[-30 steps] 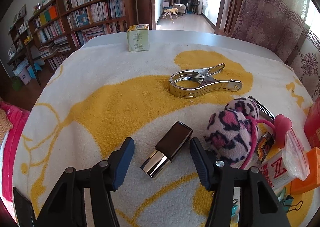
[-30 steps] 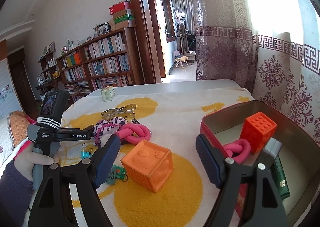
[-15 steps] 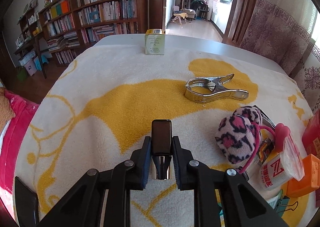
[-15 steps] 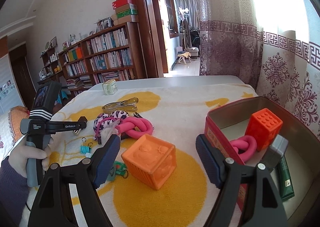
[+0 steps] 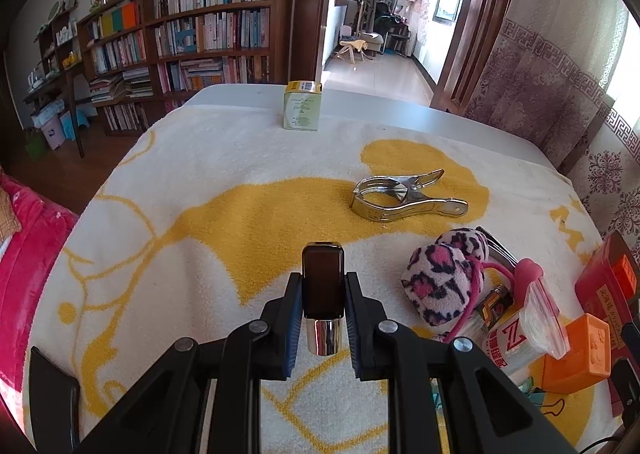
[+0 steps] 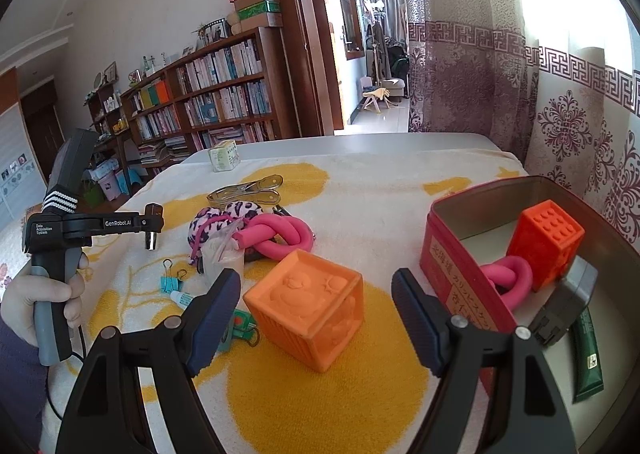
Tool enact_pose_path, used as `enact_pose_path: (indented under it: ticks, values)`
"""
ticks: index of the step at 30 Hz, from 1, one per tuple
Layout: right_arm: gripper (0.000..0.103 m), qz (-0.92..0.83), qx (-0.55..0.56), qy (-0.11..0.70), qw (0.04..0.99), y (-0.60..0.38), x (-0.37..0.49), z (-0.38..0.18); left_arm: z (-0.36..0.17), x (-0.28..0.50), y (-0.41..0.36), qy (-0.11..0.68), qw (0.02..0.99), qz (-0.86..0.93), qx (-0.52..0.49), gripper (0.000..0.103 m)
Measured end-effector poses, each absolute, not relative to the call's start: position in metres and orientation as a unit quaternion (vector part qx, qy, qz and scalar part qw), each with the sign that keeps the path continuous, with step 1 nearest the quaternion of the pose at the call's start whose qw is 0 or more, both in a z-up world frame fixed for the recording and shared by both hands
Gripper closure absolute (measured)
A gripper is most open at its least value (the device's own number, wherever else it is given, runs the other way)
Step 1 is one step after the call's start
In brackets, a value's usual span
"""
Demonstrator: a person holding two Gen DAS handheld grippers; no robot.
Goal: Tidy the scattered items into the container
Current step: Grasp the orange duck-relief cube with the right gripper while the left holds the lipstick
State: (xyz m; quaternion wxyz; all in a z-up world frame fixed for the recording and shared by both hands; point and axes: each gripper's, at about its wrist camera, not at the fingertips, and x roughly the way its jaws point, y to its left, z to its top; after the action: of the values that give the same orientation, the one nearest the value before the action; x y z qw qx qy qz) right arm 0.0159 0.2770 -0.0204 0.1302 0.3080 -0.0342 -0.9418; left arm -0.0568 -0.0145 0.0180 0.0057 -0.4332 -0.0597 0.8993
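Two hand-held grippers, left (image 5: 323, 318) and right (image 6: 316, 308); one red tin (image 6: 448, 254); two orange cubes, one on the blanket (image 6: 308, 310), one in the tin (image 6: 546, 244); two pink knotted ropes (image 6: 276, 238) (image 6: 506, 280); one steel clamp (image 5: 404, 198); one leopard-print plush (image 5: 444, 274); one blue binder clip (image 6: 170, 282); one small green box (image 5: 302, 110)

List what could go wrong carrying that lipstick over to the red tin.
1. The left gripper pinches the lipstick by its smooth dark cap; the silver base hangs free and might slip out.
2. The orange cube and pink foam knot lie between it and the red tin; a low carry may clip them.
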Motion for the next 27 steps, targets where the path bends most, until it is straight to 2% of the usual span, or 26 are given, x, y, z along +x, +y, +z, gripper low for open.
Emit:
enact_pose_path:
  ticks: [16,23,27]
  values:
    - [0.022,-0.935,0.324,-0.034,0.141,0.276,0.009,-0.026,0.027,-0.047,0.0,-0.067,0.037,0.901,-0.428,0.082]
    - [0.019,-0.91,0.387,-0.006,0.147,0.257,-0.01,-0.042,0.027,-0.045,0.007,-0.068,0.045,0.899,-0.43,0.082]
    - [0.019,-0.891,0.424,-0.051,0.152,0.268,-0.023,-0.054,0.026,-0.044,0.011,-0.066,0.048,0.898,-0.432,0.082]
